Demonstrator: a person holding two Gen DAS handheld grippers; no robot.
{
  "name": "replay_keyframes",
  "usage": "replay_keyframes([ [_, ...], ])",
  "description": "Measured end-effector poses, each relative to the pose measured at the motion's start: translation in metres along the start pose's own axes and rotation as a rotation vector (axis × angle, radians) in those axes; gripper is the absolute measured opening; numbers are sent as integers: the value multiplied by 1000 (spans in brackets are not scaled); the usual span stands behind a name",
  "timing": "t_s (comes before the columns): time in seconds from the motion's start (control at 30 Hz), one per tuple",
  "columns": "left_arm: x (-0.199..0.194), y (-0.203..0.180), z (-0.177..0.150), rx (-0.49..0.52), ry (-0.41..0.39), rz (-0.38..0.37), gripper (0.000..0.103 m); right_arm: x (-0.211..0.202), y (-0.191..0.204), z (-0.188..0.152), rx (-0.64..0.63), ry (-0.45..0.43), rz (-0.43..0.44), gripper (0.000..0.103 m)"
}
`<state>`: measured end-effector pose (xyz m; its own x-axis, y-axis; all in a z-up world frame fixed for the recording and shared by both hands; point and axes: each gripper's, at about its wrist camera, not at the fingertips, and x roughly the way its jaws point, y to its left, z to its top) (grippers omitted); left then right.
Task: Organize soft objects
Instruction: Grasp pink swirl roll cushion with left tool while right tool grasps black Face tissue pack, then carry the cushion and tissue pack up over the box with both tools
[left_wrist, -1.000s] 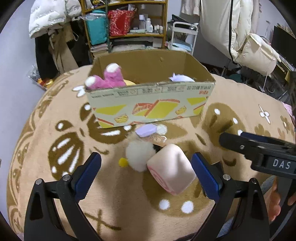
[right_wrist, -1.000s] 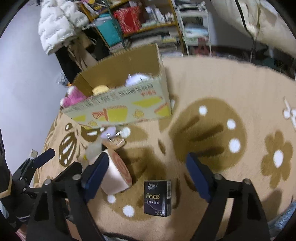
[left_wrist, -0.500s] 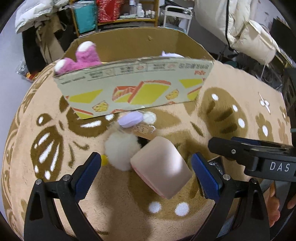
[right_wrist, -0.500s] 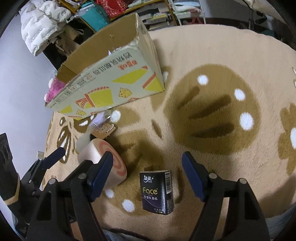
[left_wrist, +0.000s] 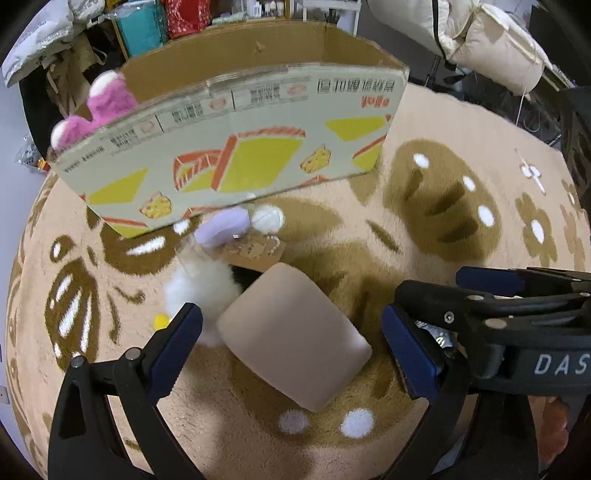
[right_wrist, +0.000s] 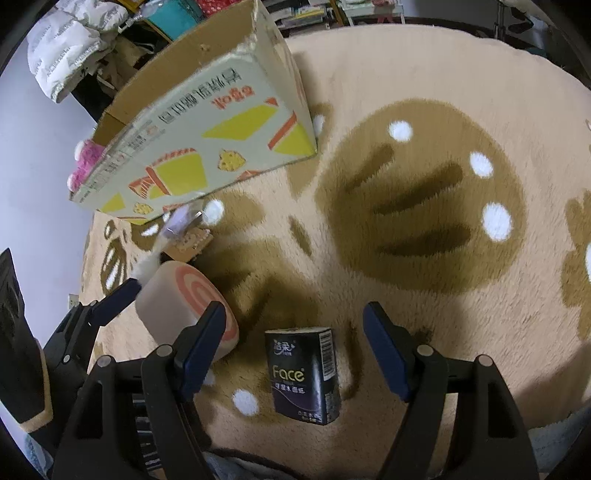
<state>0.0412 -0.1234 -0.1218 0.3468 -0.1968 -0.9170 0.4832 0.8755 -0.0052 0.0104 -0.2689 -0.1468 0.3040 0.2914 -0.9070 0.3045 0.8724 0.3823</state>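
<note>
A pink roll-cake plush (left_wrist: 293, 334) lies on the carpet between the blue pads of my open left gripper (left_wrist: 291, 349); it also shows in the right wrist view (right_wrist: 184, 301). A white fluffy toy (left_wrist: 199, 291) and a lilac plush (left_wrist: 221, 225) lie just beyond it. My right gripper (right_wrist: 295, 350) is open over a dark tissue pack (right_wrist: 301, 374). The cardboard box (left_wrist: 229, 147) behind holds a pink plush (left_wrist: 99, 110).
The beige patterned carpet (right_wrist: 424, 206) stretches to the right. A small biscuit-print card (left_wrist: 255, 251) lies by the lilac plush. Shelves and coats (left_wrist: 177, 18) stand behind the box. The right gripper's body (left_wrist: 517, 325) shows at the right of the left wrist view.
Both grippers have come down and forward. The roll-cake plush now sits between the left gripper's pads, and the tissue pack lies between the right gripper's pads.
</note>
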Motion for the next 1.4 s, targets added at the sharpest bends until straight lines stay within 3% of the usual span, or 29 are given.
replay_keyframes([
  [0.07,6,1,0,-14,25,-8,95,4,0,0,4,16,-2,81],
  [0.13,11,1,-1,-19,51,-10,85,8,0,0,6,32,-4,81],
  [0.37,18,-4,-5,-8,93,-14,70,15,1,-5,-3,71,0,81],
  [0.7,2,2,-33,-13,104,-41,47,20,4,-9,-29,96,-41,57],
  [0.73,0,3,-32,-17,103,-42,46,17,5,-10,-36,83,-47,49],
  [0.8,-4,6,-33,-27,97,-39,45,10,10,-10,-56,52,-35,45],
  [1.0,-13,21,-33,-59,90,-32,45,30,15,-12,-71,150,-22,46],
  [1.17,-22,31,-36,-91,71,-30,44,40,22,-13,-100,170,-25,47],
  [1.4,-39,45,-34,-126,27,-3,44,22,42,-15,-179,62,17,32],
])
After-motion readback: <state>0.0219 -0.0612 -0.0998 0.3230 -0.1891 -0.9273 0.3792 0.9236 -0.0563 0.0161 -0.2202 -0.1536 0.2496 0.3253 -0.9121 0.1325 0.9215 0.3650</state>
